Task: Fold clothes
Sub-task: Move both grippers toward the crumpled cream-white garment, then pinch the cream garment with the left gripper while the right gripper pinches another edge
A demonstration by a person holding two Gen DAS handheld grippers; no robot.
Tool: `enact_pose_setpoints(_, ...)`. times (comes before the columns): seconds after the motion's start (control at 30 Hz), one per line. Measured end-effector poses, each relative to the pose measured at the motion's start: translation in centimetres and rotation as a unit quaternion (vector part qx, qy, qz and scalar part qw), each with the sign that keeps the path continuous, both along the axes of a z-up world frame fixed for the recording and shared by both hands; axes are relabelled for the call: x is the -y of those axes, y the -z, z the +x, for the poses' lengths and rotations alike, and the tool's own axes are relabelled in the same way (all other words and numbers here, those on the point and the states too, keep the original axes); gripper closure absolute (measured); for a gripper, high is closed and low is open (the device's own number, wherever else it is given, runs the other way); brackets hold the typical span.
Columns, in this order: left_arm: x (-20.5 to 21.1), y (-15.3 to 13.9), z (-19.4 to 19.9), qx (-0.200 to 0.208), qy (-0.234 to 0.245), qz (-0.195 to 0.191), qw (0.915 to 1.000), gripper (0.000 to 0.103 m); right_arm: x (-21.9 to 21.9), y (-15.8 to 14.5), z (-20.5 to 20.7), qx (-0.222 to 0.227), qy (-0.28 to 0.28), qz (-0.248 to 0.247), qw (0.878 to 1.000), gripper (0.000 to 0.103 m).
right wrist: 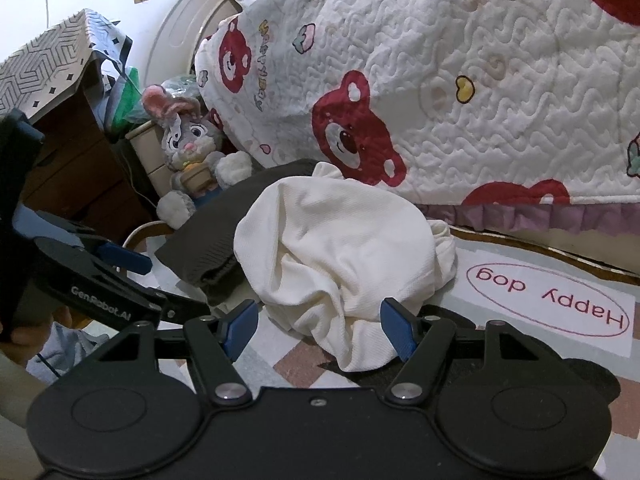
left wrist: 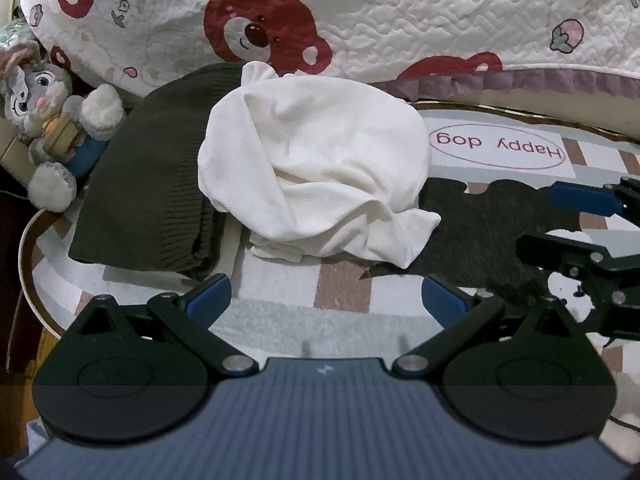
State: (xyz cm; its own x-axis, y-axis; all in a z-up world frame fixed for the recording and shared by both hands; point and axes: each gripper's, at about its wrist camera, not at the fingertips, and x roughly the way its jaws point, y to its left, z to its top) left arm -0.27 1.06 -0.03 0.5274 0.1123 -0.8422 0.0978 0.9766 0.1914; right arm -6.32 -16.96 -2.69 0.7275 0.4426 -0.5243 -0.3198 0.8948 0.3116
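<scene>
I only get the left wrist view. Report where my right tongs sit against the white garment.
Observer: The right tongs are open, and the near fold of the white garment shows between their blue pads.
Operator: Now tell me what stands past the plush rabbit.
Observer: To the left of the plush rabbit there is a wooden cabinet with a patterned box on top.

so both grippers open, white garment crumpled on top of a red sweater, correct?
Not quite: the sweater is dark olive, not red, as the left wrist view shows. The white garment is crumpled and partly on it; left gripper and right gripper are open.
</scene>
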Motion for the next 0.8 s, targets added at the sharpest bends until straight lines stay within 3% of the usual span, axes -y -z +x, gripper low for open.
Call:
enact_pose_setpoints(0.47,-0.2,0.6,0.1,-0.014,0.015,-0.009,0.9997,0.0,-0.3,0.6,0.3,-0.004,-0.005,-0.004,1.0,0.03)
enact_pose_setpoints(0.53,-0.9,0.8,0.6,-0.021,0.018,-0.026,0.9993,0.0,-0.3,1.0,0.4,-0.004,-0.003,-0.003,1.0,0.03)
enact_pose_setpoints(0.63,-3.1,0.0,1.5,0.04,0.055,-0.086,0.994,0.003,0.1,1.3,0.4,-0.013,0.015,0.006,1.0,0.03)
enact_pose_setpoints(0.7,-3.8,-0.1,1.9,0.093,0.067,-0.05,0.9921,0.003,0.7,0.5,-0.1,-0.004,0.02,0.034,0.999,0.03)
enact_pose_setpoints(0.8,-4.6,1.0,3.4,0.106,0.082,-0.012,0.9909,0.004,0.9,-0.6,-0.6,0.022,0.011,0.038,0.999,0.03)
